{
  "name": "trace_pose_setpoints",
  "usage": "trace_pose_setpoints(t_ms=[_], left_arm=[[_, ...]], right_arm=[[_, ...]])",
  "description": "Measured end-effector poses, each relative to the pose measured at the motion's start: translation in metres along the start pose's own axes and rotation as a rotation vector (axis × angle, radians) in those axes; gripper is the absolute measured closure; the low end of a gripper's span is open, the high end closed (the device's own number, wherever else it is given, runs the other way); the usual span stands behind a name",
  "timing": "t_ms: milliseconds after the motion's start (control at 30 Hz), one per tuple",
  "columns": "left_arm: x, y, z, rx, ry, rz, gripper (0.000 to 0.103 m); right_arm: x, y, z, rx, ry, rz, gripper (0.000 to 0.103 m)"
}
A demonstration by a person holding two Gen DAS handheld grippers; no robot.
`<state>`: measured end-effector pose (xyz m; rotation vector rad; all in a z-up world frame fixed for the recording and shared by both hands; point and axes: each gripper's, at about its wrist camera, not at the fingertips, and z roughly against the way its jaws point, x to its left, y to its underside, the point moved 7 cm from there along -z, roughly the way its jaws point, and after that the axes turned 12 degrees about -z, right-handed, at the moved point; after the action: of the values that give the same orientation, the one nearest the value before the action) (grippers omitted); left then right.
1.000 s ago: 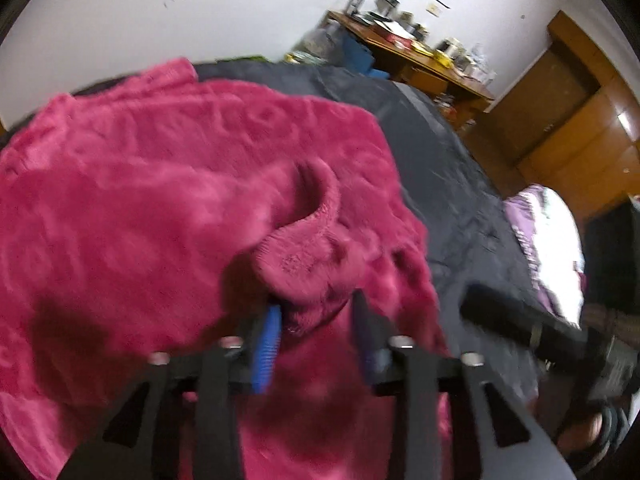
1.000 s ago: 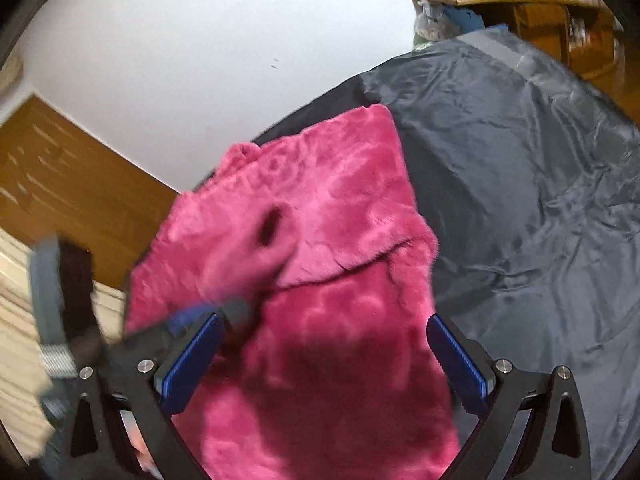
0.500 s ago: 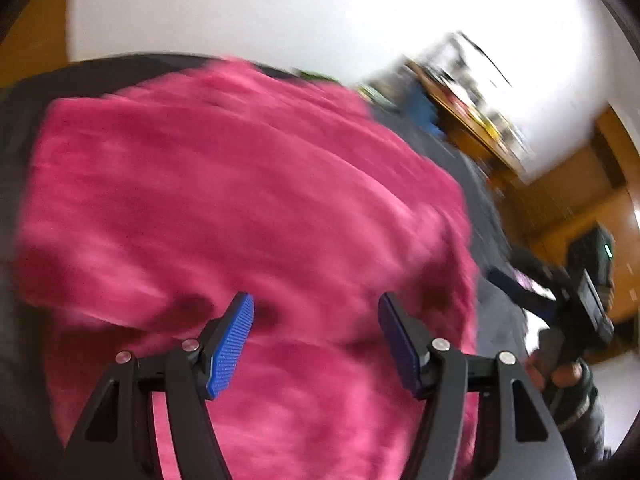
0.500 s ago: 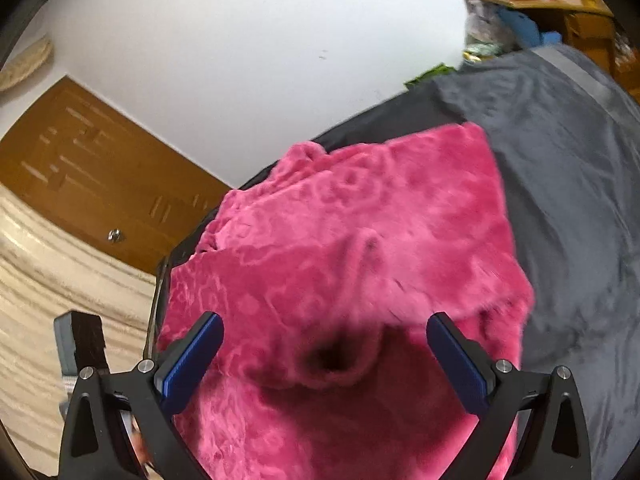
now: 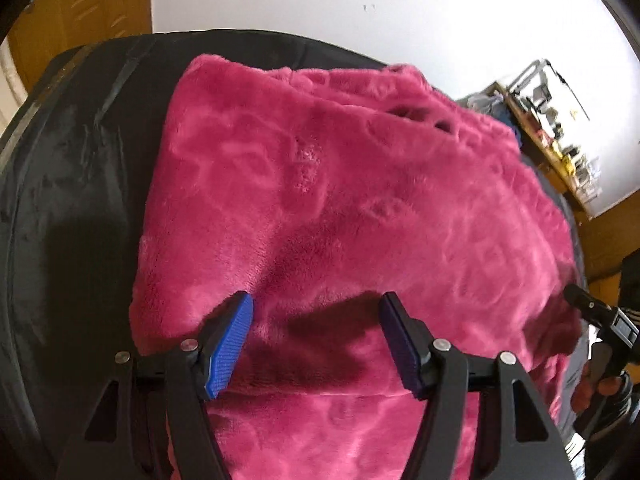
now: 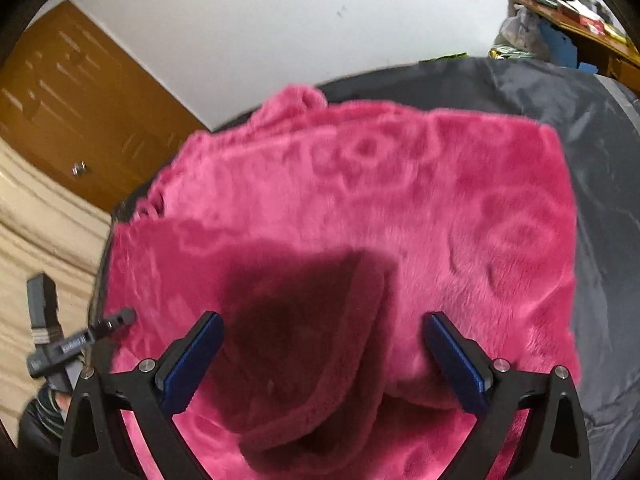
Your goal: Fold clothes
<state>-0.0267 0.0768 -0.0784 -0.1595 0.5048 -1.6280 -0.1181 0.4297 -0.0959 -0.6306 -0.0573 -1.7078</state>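
A fluffy magenta garment (image 5: 320,200) lies spread on a dark grey bed cover (image 5: 80,160). My left gripper (image 5: 316,300) hovers open over its near left part, blue pads apart and pressing on nothing. My right gripper (image 6: 324,320) stands wide open above the garment (image 6: 400,200), over a folded-in sleeve (image 6: 320,380) that lies under the gap in shadow. Each tool shows at the other view's edge: the right one (image 5: 600,320) in a hand at the right, the left one (image 6: 60,352) at the left.
The grey bed cover (image 6: 600,160) stretches bare to the right of the garment. A wooden door (image 6: 80,100) and cream bedding (image 6: 32,240) lie to the left. A cluttered wooden desk (image 5: 560,132) stands against the white wall beyond.
The left gripper let go of the sleeve cuff, opened, and swung left across the garment. The right gripper shifted over the sleeve, which now lies folded on the body.
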Motion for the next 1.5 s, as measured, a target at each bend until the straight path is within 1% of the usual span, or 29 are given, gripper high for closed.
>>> trace_pose_setpoints(t_ms=[33,100,167,233,267,400,500,600,633,733,800,867,900,1000,1067,1167,1200,1233,1267,1300,1333,1400,1500], left_arm=[[0.0,0.0,-0.001,0.002,-0.002,-0.006,0.034],[0.001,-0.001,-0.001,0.005,-0.001,-0.008,0.034],[0.006,-0.001,0.0,0.004,0.021,0.026,0.034],[0.01,0.0,0.002,0.003,0.039,0.051,0.034],[0.009,0.0,0.002,0.004,0.037,0.046,0.034],[0.005,0.002,0.002,0.006,0.005,0.009,0.033],[0.005,-0.001,0.001,0.005,-0.007,-0.002,0.032],[0.005,-0.003,0.004,0.016,-0.003,0.011,0.032],[0.005,-0.006,0.007,0.016,0.007,0.022,0.032],[0.003,-0.017,0.018,-0.006,0.031,0.041,0.031],[0.003,-0.027,0.026,-0.032,0.028,0.037,0.031],[0.004,-0.036,0.029,-0.048,0.034,0.044,0.031],[0.006,-0.041,0.029,-0.053,0.032,0.048,0.031],[0.011,-0.051,0.026,-0.059,0.027,0.063,0.031],[0.013,-0.056,0.021,-0.058,0.02,0.066,0.031],[0.017,-0.061,0.007,-0.038,0.001,0.072,0.031],[0.018,-0.063,0.002,-0.03,-0.003,0.076,0.031],[0.02,-0.063,0.0,-0.025,-0.005,0.08,0.031],[0.021,-0.063,-0.002,-0.022,-0.006,0.083,0.031],[0.022,-0.063,-0.004,-0.02,-0.008,0.086,0.031],[0.022,-0.063,-0.005,-0.019,-0.009,0.089,0.031],[0.023,-0.062,-0.004,-0.021,-0.009,0.09,0.03],[0.026,-0.062,0.001,-0.03,-0.006,0.104,0.03]], right_arm=[[-0.001,0.006,-0.004,0.006,0.05,0.043,0.006],[0.001,0.017,-0.007,0.002,0.133,0.144,0.007],[0.003,0.027,-0.006,-0.007,0.222,0.247,0.007],[-0.001,0.032,0.001,-0.017,0.25,0.258,0.007],[-0.004,0.033,0.005,-0.024,0.26,0.253,0.007],[-0.025,0.034,0.021,-0.056,0.31,0.223,0.007],[-0.037,0.036,0.019,-0.038,0.34,0.248,0.007],[-0.029,0.033,0.023,-0.043,0.335,0.258,0.007],[-0.026,0.03,0.027,-0.051,0.312,0.248,0.007],[-0.013,0.014,0.048,-0.093,0.154,0.167,0.007],[-0.008,0.003,0.052,-0.1,0.087,0.129,0.007],[-0.003,-0.01,0.045,-0.09,0.02,0.083,0.007],[-0.003,-0.014,0.04,-0.083,0.004,0.072,0.007],[0.001,-0.019,0.016,-0.049,-0.004,0.054,0.007],[0.0,-0.02,0.002,-0.027,0.021,0.056,0.007],[0.004,-0.016,-0.007,-0.021,0.05,0.084,0.008],[0.005,-0.015,-0.01,-0.018,0.059,0.093,0.013],[0.007,-0.013,-0.012,-0.019,0.074,0.105,0.029],[0.011,-0.012,-0.012,-0.023,0.093,0.118,0.041],[0.013,-0.011,-0.013,-0.026,0.107,0.126,0.057],[0.016,-0.011,-0.012,-0.029,0.104,0.131,0.068],[0.023,-0.011,-0.007,-0.042,0.069,0.124,0.08],[0.028,-0.016,0.015,-0.096,0.028,0.097,0.086]])
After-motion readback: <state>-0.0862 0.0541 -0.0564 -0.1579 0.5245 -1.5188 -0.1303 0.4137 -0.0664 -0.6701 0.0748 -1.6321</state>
